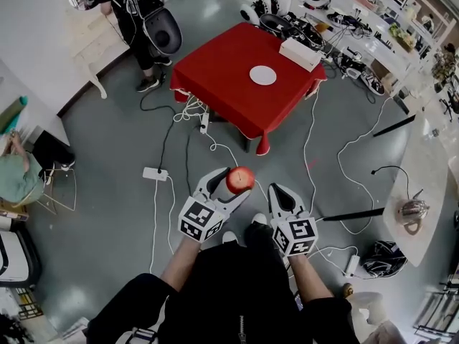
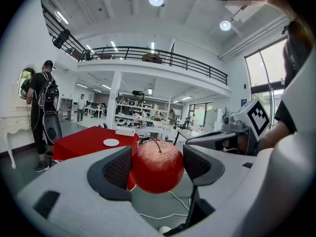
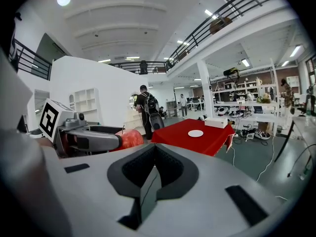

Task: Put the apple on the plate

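A red apple (image 1: 240, 180) (image 2: 157, 166) sits between the pads of my left gripper (image 1: 231, 180) (image 2: 157, 158), which is shut on it and held in the air above the grey floor. My right gripper (image 1: 280, 190) (image 3: 154, 169) hangs just to its right, jaws shut together with nothing in them. In the right gripper view the left gripper (image 3: 94, 139) and a bit of the apple (image 3: 129, 138) show at the left. A small white plate (image 1: 262, 75) (image 2: 111, 142) (image 3: 195, 133) lies on the red-clothed table (image 1: 219, 70) (image 3: 197, 144) some way ahead.
A white box (image 1: 300, 54) stands at the table's far right corner. Cables and a power strip (image 1: 155, 173) lie on the floor between me and the table. A person with a backpack (image 1: 140, 16) stands at the far left. A round white table (image 1: 423, 185) is to the right.
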Available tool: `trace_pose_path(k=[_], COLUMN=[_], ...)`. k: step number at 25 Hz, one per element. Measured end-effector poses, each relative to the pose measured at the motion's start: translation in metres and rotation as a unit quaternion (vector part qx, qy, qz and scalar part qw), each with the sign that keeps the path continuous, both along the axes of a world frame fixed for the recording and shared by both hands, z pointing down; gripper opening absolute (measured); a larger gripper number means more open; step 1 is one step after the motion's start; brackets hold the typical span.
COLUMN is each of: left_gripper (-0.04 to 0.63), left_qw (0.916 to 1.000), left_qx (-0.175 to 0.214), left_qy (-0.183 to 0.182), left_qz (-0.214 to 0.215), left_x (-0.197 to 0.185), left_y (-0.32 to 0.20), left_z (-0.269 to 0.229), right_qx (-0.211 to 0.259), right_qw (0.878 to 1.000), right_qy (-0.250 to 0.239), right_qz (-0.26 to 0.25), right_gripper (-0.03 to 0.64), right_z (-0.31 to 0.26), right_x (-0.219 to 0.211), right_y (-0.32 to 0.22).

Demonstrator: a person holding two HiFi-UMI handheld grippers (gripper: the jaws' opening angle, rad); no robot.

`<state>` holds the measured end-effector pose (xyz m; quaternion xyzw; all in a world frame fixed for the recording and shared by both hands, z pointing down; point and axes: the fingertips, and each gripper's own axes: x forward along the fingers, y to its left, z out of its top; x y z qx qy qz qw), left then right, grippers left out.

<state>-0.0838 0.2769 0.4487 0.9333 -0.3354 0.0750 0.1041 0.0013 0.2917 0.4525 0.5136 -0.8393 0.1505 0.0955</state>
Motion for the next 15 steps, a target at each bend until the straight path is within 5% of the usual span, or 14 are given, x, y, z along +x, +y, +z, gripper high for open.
trace_pose_path(k=[15], left_gripper=[0.321], left_qw=[1.0000], left_qx=[-0.005], left_qy=[0.001], left_qz=[-0.005], left_x=[-0.0081], left_y=[-0.0004], left_z=[0.0040], right_qx=[-0.005], right_qw=[1.000], right_qy=[0.000], right_qz=[-0.006], right_gripper=[0.011], right_z=[0.0023], right_x=[-0.0092], right_y=[-0.0011])
